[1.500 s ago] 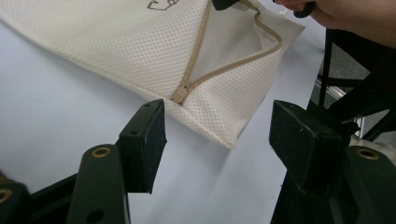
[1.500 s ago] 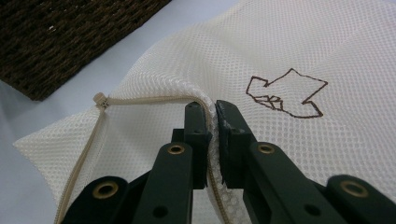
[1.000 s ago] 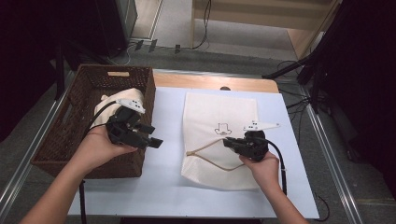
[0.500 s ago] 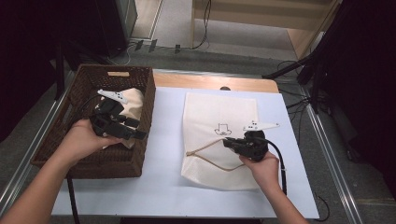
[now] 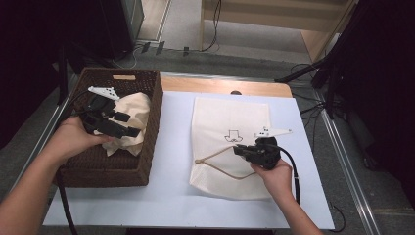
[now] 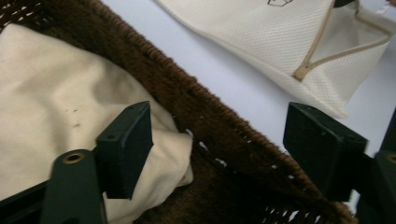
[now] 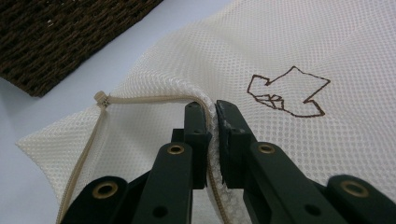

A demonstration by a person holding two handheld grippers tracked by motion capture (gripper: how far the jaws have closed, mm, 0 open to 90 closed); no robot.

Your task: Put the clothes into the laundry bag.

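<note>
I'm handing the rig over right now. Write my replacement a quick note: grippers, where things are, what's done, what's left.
Left gripper: jaws have just been opening, nothing between them, over the cream cloth in the wicker basket.
Right gripper: shut on the zipper edge of the mesh bag, which lies flat on the white table beside the basket.
Done: bag mouth pinched and lifted slightly along the zipper.
Left: probably grip the cloth, lift it from the basket, put it into the bag while the right keeps the mouth up.
</note>
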